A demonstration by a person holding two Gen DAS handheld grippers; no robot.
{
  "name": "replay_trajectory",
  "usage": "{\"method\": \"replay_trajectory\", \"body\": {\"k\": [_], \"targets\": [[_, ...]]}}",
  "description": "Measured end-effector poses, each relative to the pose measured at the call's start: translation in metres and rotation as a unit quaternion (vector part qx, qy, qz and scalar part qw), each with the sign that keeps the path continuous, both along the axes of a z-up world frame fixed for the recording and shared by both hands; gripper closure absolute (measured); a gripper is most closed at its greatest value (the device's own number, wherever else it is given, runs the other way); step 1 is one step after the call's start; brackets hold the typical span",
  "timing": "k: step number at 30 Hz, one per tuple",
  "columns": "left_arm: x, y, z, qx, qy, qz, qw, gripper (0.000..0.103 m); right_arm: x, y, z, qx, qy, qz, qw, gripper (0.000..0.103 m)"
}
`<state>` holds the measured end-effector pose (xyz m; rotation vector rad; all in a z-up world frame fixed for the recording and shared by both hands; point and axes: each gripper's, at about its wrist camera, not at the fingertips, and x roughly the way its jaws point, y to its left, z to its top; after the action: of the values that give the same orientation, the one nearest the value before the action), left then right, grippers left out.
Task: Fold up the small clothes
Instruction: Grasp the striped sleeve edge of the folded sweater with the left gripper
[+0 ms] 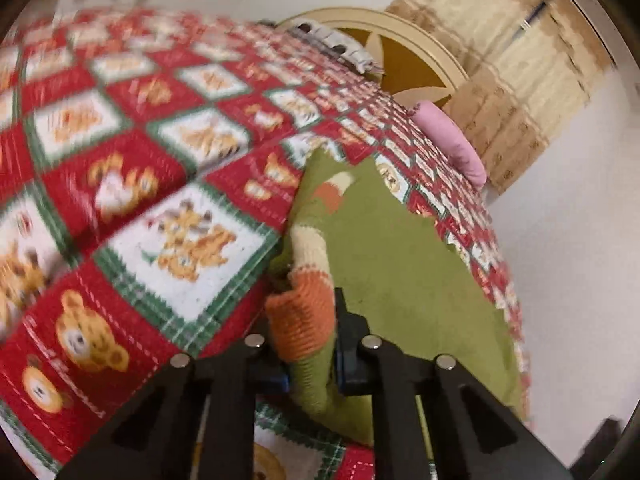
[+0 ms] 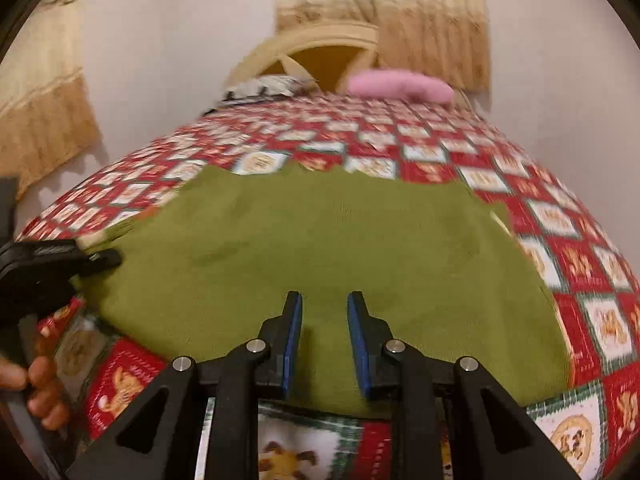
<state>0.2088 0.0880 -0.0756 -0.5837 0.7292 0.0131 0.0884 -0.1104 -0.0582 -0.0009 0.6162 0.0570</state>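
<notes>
A small green knitted sweater (image 2: 320, 232) lies spread flat on a red, white and green checked bedspread (image 2: 560, 240). In the left wrist view its sleeve, striped cream and orange, is lifted off the green body (image 1: 400, 272). My left gripper (image 1: 308, 312) is shut on the orange cuff (image 1: 300, 324). That gripper also shows at the sweater's left edge in the right wrist view (image 2: 100, 258), with a person's hand (image 2: 40, 384) behind it. My right gripper (image 2: 324, 300) hovers over the sweater's near part, its blue pads a little apart with nothing between them.
A pink pillow (image 2: 400, 84) and a black-and-white patterned pillow (image 2: 260, 88) lie at the bed's far end, below a cream and brown headboard (image 1: 400, 52). Beige curtains (image 1: 520, 60) hang on the white wall behind. The bedspread drops away at the bed's sides.
</notes>
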Motion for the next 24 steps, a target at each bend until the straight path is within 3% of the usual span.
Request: {"method": "replay_trajectory", "body": {"k": [5,10,14,18,19,20,21,22,24], "targets": [[-0.003,-0.037,0.027,0.094,-0.049,-0.055,0.9928,0.091,0.028,0.019,-0.019,-0.046,0.077,0.01,0.996,0.079],[-0.003,-0.073,0.032,0.137,-0.072,-0.129,0.9794,0.091,0.031,0.01,-0.018,-0.007,0.076,0.012,0.997,0.079],[-0.008,-0.088,0.02,0.152,-0.066,-0.162,0.9729,0.091,0.03,0.001,-0.018,0.02,0.077,0.013,0.997,0.078],[-0.007,-0.075,0.019,0.111,-0.066,-0.163,0.9781,0.091,0.038,-0.012,-0.002,0.093,0.083,0.037,0.991,0.078],[-0.007,-0.074,0.019,0.105,-0.066,-0.162,0.979,0.091,0.044,-0.013,0.004,0.113,0.086,0.045,0.989,0.075],[-0.007,-0.073,0.018,0.101,-0.067,-0.16,0.9797,0.091,0.055,-0.016,0.014,0.146,0.09,0.057,0.984,0.063],[-0.007,-0.076,0.018,0.1,-0.069,-0.159,0.9797,0.091,0.063,-0.016,0.019,0.166,0.092,0.064,0.98,0.04],[-0.008,-0.076,0.019,0.099,-0.072,-0.159,0.9797,0.091,0.077,-0.015,0.026,0.199,0.1,0.076,0.972,0.031],[-0.009,-0.076,0.018,0.094,-0.074,-0.159,0.9801,0.091,0.108,-0.009,0.03,0.266,0.126,0.097,0.951,0.026]]}}
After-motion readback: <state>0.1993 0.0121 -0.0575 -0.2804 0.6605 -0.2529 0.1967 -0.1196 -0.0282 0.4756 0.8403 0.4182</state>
